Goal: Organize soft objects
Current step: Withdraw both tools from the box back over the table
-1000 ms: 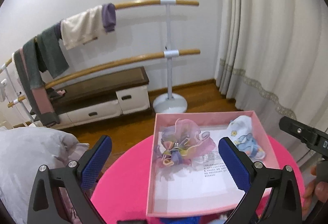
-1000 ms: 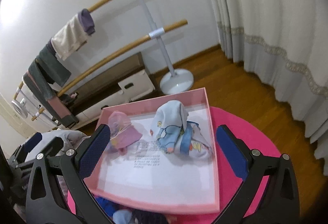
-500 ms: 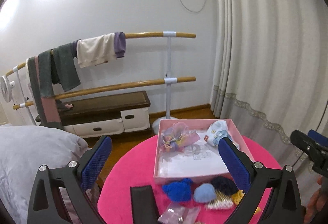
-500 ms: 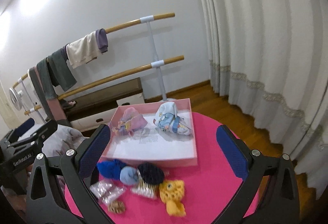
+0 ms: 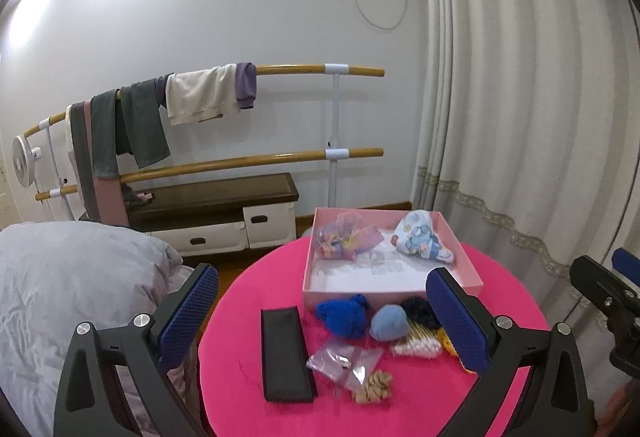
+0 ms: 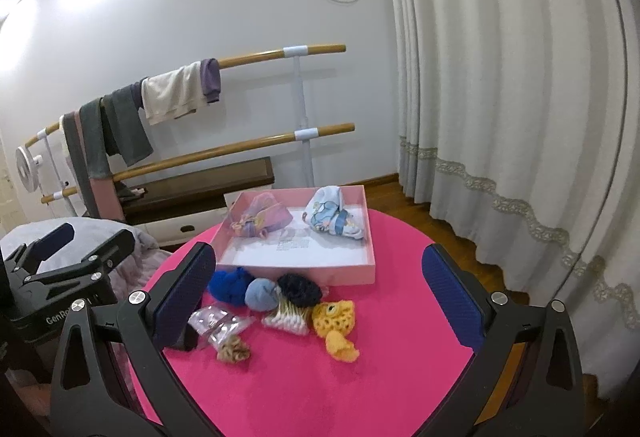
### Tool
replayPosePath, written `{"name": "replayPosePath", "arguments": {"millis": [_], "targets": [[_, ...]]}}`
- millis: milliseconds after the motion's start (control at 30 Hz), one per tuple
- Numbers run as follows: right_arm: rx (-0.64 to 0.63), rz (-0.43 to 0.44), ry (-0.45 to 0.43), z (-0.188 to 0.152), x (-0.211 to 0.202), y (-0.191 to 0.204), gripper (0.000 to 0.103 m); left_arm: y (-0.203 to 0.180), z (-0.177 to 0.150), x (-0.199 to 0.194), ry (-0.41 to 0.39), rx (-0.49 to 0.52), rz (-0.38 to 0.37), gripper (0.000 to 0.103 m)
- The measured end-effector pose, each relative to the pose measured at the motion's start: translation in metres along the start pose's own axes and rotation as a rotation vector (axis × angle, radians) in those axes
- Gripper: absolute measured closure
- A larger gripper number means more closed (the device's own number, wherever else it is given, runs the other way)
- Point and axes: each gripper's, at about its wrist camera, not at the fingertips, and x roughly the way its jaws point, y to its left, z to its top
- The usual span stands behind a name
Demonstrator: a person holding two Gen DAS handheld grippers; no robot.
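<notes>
A pink box [image 5: 468, 269] [image 6: 370, 237] sits at the far side of a round pink table [image 5: 248, 277] [image 6: 380, 377]. It holds a purple gauze pouch [image 5: 348, 241] [image 6: 264, 219] and a folded blue-and-white cloth [image 5: 420, 239] [image 6: 334, 215]. In front of the box lie a blue knitted item [image 5: 344, 315] [image 6: 230, 285], a light blue ball [image 5: 389, 323] [image 6: 261, 295], a dark scrunchie [image 5: 416, 311] [image 6: 300, 289] and a yellow knitted toy [image 6: 334, 323]. My left gripper [image 5: 324, 321] and right gripper [image 6: 320, 301] are open and empty, held above the near table.
A black case [image 5: 284, 353], cotton swabs [image 6: 286, 317], a clear bag [image 6: 216, 321] and a tan scrunchie [image 6: 233, 349] lie on the table. A grey duvet [image 5: 72, 297] is at the left, a curtain [image 6: 520, 97] at the right, a clothes rail [image 5: 280, 71] behind.
Both grippers have pulled back and up from over the box. The loose items in front of the box have come into view.
</notes>
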Motion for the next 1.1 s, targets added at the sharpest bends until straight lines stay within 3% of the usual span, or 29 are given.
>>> {"name": "replayPosePath", "arguments": {"millis": [267, 467, 1100], "targets": [[-0.006, 0.026, -0.023, -0.014, -0.029, 0.007, 0.000, 0.004, -0.008, -0.068, -0.027, -0.017, 0.015, 0.000], [-0.007, 0.030, -0.052, -0.019, -0.048, 0.008, 0.000, 0.009, -0.019, -0.098, -0.054, -0.031, 0.005, 0.000], [0.018, 0.005, -0.064, -0.025, -0.063, -0.007, 0.000, 0.005, -0.027, -0.128, -0.057, -0.035, 0.013, 0.000]]}}
